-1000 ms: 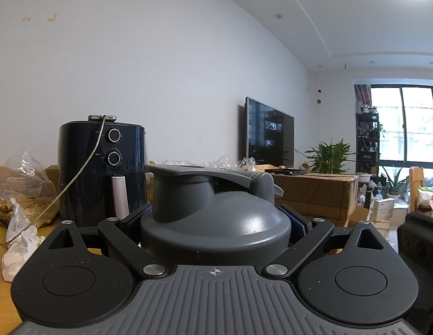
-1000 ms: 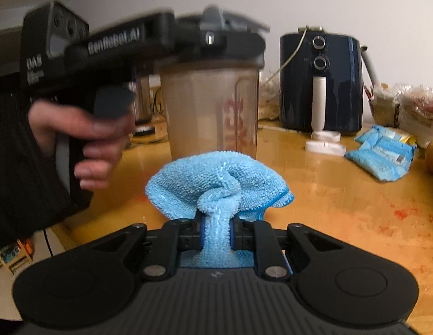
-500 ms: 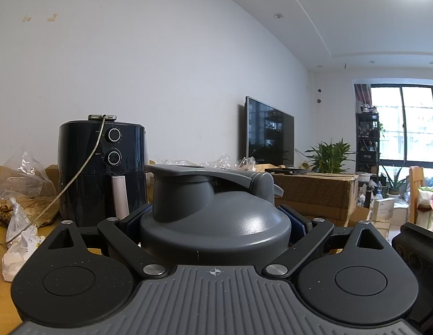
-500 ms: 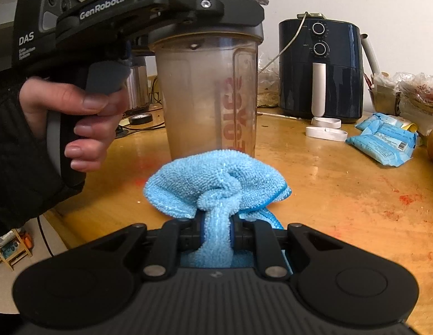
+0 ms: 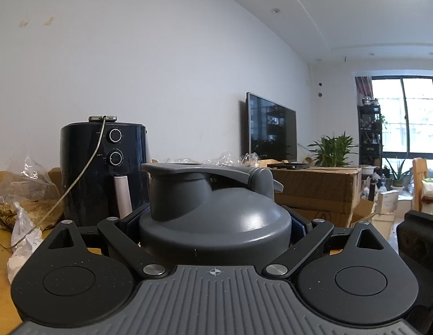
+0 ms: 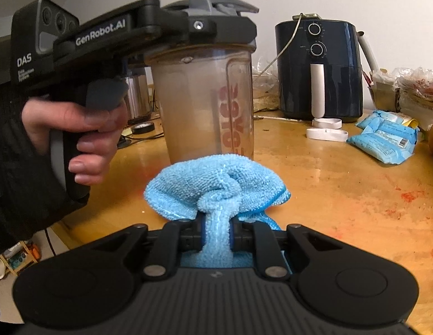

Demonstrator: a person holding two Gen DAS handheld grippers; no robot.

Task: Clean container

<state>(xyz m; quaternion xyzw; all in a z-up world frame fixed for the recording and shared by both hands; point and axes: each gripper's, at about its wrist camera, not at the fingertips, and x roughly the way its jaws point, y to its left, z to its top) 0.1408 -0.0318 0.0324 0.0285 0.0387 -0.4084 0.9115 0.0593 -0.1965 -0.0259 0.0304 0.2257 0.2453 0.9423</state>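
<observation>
Clearly we are early in the cleaning: the shaker cup [image 6: 205, 106] stands upright on the wooden table [image 6: 342, 195], its walls clouded with residue and its grey lid [image 5: 213, 223] on, so the wiping, as far as we can judge, is mostly ahead. Our left gripper [image 5: 215, 226] is clamped across the lid, pads pressed on either side, pointing level; in the right wrist view the person's hand [image 6: 76, 136] grips its handle at about nine o'clock of the cup. Our right gripper [image 6: 216, 237] is pinched nearly closed on a bunched blue cloth [image 6: 216, 187], tilted slightly downward, the cloth just in front of the cup's base at six o'clock (whether it touches we cannot tell). An air fryer [image 6: 318, 69] sits at two o'clock behind.
</observation>
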